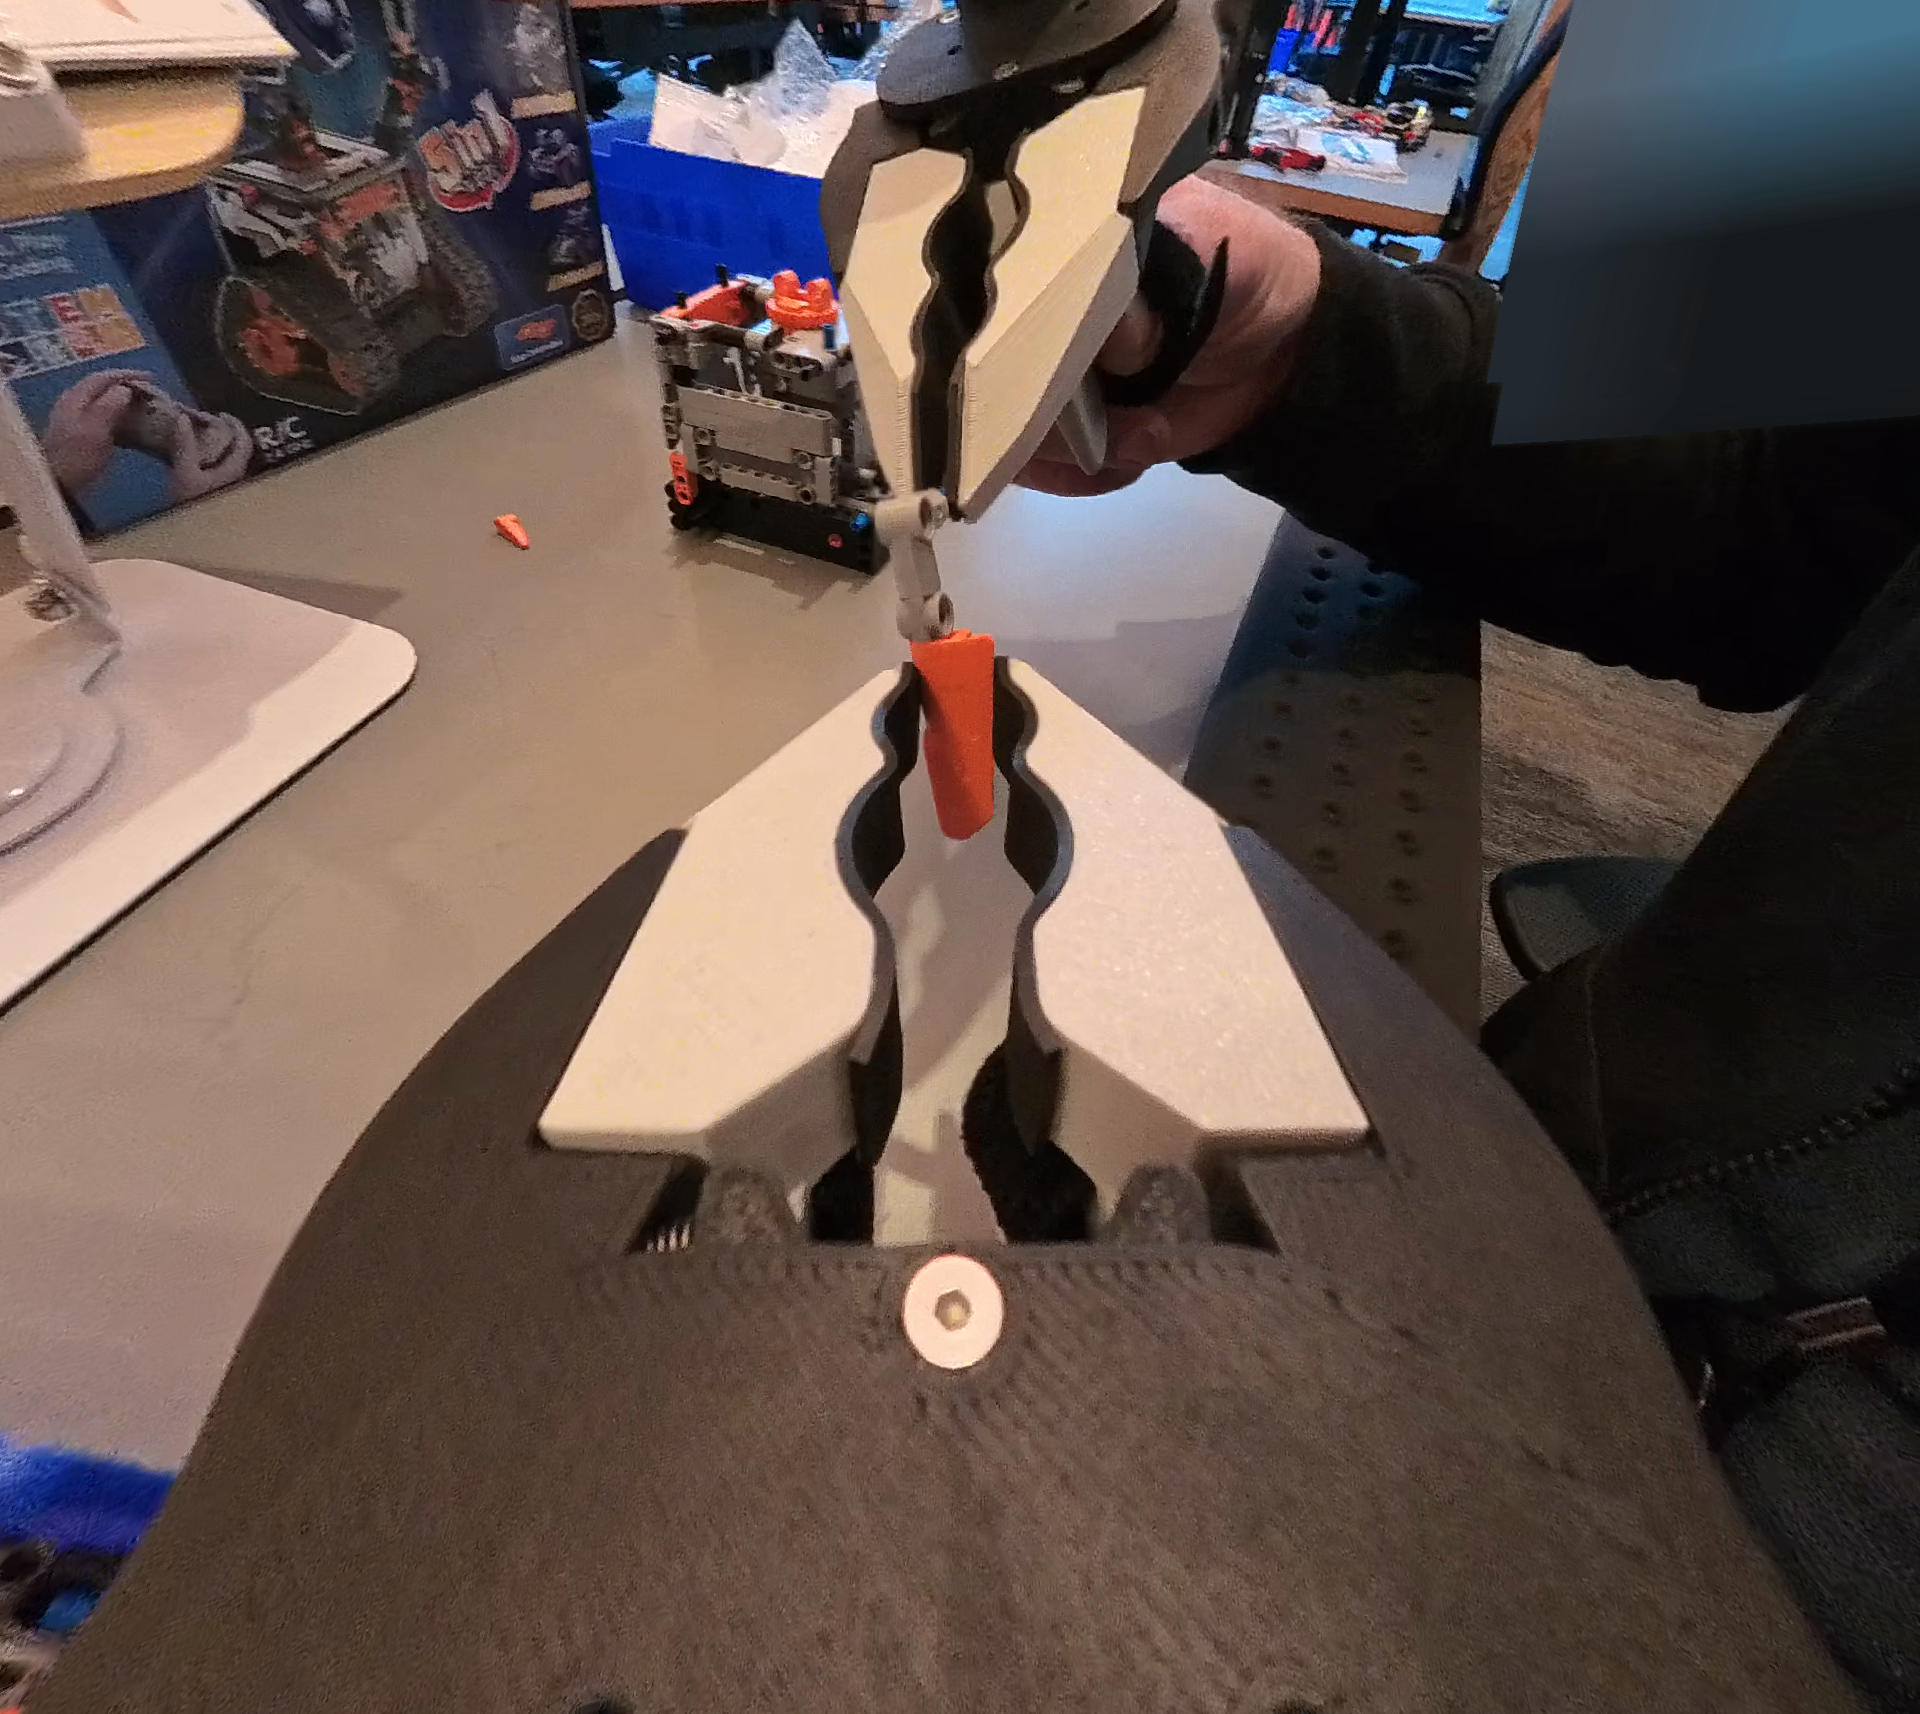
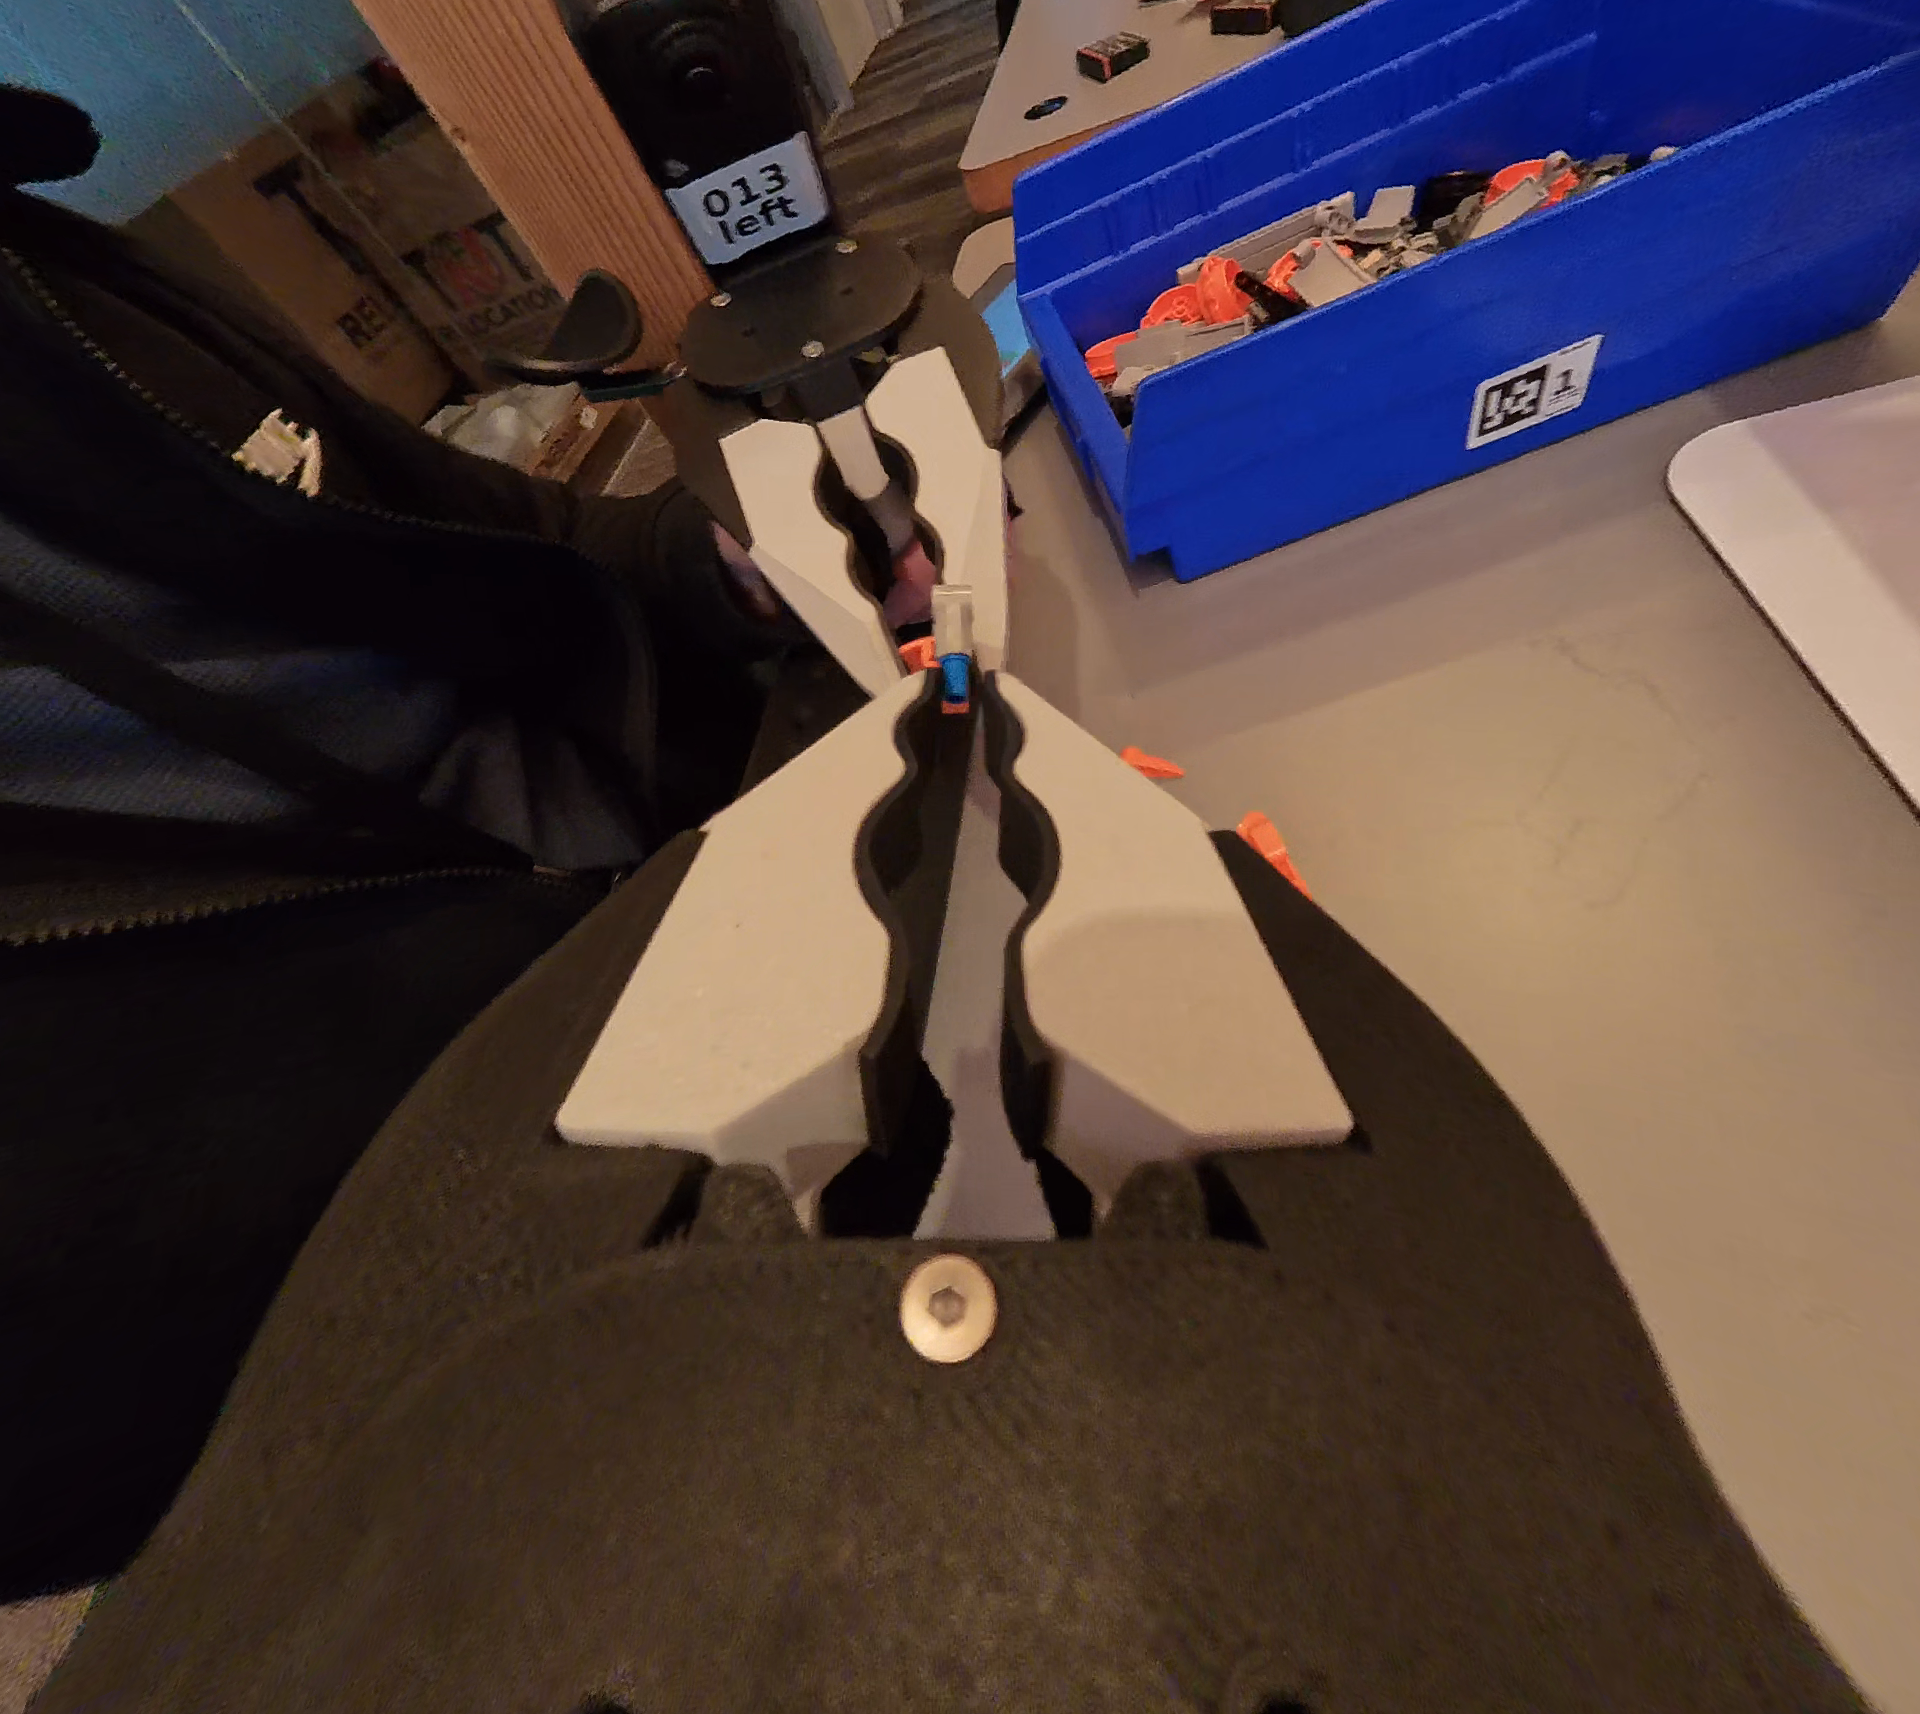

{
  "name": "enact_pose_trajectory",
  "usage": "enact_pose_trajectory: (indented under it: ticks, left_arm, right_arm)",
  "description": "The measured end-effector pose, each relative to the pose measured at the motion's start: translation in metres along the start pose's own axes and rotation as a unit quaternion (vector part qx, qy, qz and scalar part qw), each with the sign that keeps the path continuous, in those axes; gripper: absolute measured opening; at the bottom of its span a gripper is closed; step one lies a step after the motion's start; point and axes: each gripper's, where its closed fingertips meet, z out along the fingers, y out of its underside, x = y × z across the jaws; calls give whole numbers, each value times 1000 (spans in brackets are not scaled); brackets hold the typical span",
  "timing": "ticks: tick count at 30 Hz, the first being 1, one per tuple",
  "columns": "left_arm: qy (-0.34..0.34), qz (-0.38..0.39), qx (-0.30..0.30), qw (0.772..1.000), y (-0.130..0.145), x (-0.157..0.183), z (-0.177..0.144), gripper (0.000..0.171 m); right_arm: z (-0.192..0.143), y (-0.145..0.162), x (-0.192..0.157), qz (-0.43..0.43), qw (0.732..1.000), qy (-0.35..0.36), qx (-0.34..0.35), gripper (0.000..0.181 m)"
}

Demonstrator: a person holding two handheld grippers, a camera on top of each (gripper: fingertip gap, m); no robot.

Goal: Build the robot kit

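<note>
1. Each gripper [image 1: 951, 677] had a rough black printed body, one silver hex screw [image 1: 953, 1312] and pale grey wedge fingers [image 1: 727, 958] with wavy black inner edges.
2. The person wore a dark zipped jacket [image 2: 312, 625].

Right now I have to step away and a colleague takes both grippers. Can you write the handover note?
Left gripper: shut on orange piece, held above the table edge.
Right gripper: shut on grey link, whose lower end meets the orange piece's top.
Partly built model stands on the grey table; a loose orange bit lies beside it.
Blue parts bin holds more pieces.
Whether the two held parts are joined cannot be told.
</note>
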Motion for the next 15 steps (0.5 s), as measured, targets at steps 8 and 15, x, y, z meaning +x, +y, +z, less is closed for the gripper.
enact_pose_trajectory:
  ticks: [8,15]
  left_arm:
    - [-98,-27,-12,995,0,-33,-48,11]
    - [-69,-71,-41,994,23,-23,-24,11]
  right_arm:
    - [0,-6,20,-17,997,73,-13,24]
    - [33,2,13,-45,995,84,-40,20]
